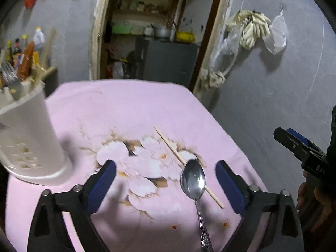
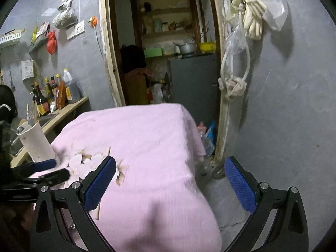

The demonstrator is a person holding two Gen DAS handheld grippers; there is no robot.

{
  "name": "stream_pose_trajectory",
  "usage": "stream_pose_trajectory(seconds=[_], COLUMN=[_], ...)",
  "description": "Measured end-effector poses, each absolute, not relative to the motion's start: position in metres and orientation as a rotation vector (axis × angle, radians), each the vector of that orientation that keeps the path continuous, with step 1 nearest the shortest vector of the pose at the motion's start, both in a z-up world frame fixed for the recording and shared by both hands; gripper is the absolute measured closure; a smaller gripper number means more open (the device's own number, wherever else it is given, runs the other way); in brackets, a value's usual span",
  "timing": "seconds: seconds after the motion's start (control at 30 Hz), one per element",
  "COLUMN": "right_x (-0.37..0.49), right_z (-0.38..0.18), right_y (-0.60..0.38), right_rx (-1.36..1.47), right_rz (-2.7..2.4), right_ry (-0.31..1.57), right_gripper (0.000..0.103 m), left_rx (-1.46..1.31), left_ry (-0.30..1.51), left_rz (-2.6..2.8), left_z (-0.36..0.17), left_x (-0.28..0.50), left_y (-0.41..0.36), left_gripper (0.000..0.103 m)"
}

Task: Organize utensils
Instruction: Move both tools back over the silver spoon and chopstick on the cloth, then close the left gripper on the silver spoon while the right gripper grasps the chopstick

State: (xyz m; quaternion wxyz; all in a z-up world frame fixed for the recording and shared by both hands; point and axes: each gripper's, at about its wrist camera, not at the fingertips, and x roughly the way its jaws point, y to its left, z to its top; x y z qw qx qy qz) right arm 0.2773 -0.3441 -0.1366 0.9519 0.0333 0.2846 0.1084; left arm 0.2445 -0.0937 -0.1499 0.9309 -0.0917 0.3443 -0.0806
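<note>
**A:** Left tool (image 1: 166, 175) sits nearest the lens, jaws wide and empty, with the spoon (image 1: 194, 183) lying between them on the pink-clothed worktop (image 1: 130, 109). Grab it how?

**B:** I'd pinch across the handle. Its long axis runs toward the camera, bowl pointing away, resting on a chopstick (image 1: 184, 161). Right tool (image 2: 170, 181) is wide and empty too. White utensil holder (image 1: 31, 138) stands at left.
</note>
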Motion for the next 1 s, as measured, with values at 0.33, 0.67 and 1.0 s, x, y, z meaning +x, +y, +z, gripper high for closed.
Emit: stream_pose_trajectory(seconds=[0.33, 0.67, 1.0], right_x=[0.301, 0.307, 0.316], right_z=[-0.179, -0.194, -0.197], right_y=[-0.331, -0.326, -0.321], right_rx=[0.111, 0.132, 0.127], right_rz=[0.345, 0.369, 0.382], right_ry=[0.698, 0.744, 0.773], right_gripper=[0.007, 0.011, 0.011], left_rx=[-0.151, -0.182, -0.182], left_ry=[0.797, 0.881, 0.902], left_rz=[-0.261, -0.305, -0.335], left_z=[-0.175, -0.19, -0.189], left_x=[0.265, 0.277, 0.285], left_y=[-0.114, -0.115, -0.12], left_gripper=[0.04, 0.065, 0.084])
